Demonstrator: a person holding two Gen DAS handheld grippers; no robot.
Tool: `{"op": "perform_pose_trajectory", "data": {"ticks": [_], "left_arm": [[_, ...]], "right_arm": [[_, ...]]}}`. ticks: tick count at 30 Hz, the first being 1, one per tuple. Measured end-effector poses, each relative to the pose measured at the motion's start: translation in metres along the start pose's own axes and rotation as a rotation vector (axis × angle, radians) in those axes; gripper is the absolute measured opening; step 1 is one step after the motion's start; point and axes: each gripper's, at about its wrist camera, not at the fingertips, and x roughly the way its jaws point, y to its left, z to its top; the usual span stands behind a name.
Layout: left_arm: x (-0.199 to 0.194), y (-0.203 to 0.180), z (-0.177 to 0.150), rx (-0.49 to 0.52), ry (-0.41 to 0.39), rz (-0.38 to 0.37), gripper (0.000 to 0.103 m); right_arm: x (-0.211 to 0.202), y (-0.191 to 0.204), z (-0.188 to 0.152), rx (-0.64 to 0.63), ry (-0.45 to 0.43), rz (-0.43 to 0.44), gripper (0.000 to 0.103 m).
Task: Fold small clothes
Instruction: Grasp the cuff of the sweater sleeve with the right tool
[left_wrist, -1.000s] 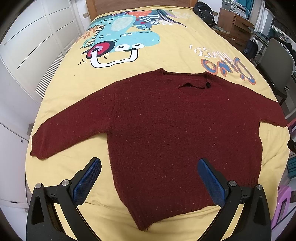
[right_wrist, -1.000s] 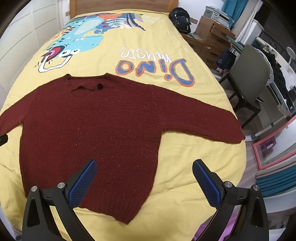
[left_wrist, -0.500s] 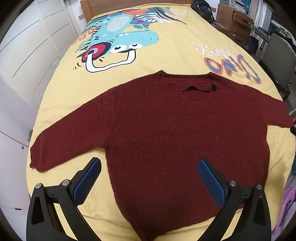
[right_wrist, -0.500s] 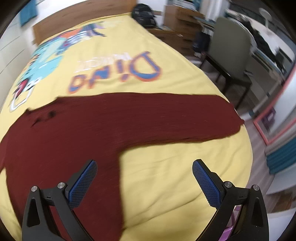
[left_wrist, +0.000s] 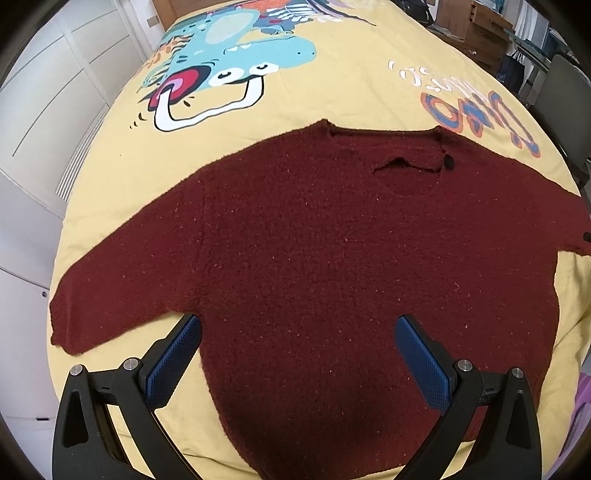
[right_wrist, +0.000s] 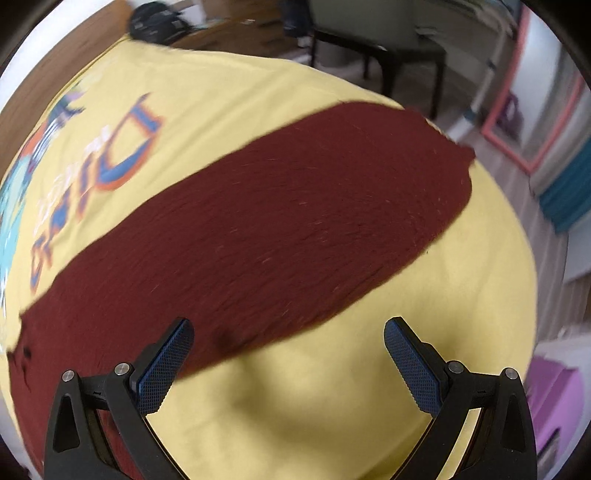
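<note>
Both my grippers hang with fingers spread, empty. My left gripper (left_wrist: 297, 354) is over the hem of the dark red knitted sweater (left_wrist: 314, 258), flat on the yellow printed bedspread (left_wrist: 332, 92). Beyond my right gripper (right_wrist: 288, 354), its sleeve (right_wrist: 277, 221) runs toward the bed's right edge, nearest that hand.

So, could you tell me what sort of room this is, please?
Most likely a child's bedroom: a bed with a yellow dinosaur-print cover, a wooden headboard, and a chair beside it.
</note>
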Motion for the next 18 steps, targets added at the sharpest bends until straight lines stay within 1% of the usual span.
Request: {"op": "perform_pose_trajectory", "data": {"ticks": [4,7,9,11,12,13,14,15,16,17,18], "left_arm": [[0.007,0.008,0.0,-0.015,0.017,-0.014,0.102],[0.009,0.017,0.0,-0.044,0.027,-0.035,0.102],[0.01,0.022,-0.001,-0.052,0.026,-0.03,0.102],[0.011,0.026,-0.003,-0.06,0.031,-0.02,0.102],[0.012,0.027,-0.003,-0.064,0.033,-0.02,0.102],[0.013,0.029,-0.004,-0.069,0.037,-0.021,0.102],[0.014,0.03,-0.005,-0.074,0.042,-0.02,0.102],[0.015,0.031,-0.006,-0.077,0.044,-0.018,0.102],[0.015,0.032,-0.007,-0.081,0.045,-0.015,0.102],[0.015,0.033,-0.007,-0.083,0.044,-0.014,0.102],[0.015,0.034,-0.008,-0.084,0.043,-0.014,0.102]], "right_arm": [[0.023,-0.018,0.015,0.086,0.026,0.021,0.102],[0.033,-0.027,0.025,0.109,0.043,0.006,0.102],[0.039,-0.032,0.033,0.129,0.052,0.005,0.102],[0.041,-0.038,0.038,0.169,0.061,0.024,0.102],[0.041,-0.04,0.041,0.18,0.061,0.028,0.096],[0.041,-0.041,0.043,0.177,0.063,0.02,0.089],[0.043,-0.04,0.047,0.168,0.069,0.005,0.085],[0.043,-0.041,0.05,0.164,0.072,-0.002,0.076],[0.044,-0.042,0.053,0.164,0.075,-0.002,0.064],[0.043,-0.044,0.055,0.168,0.08,-0.003,0.056],[0.042,-0.047,0.058,0.173,0.089,-0.002,0.037]]}}
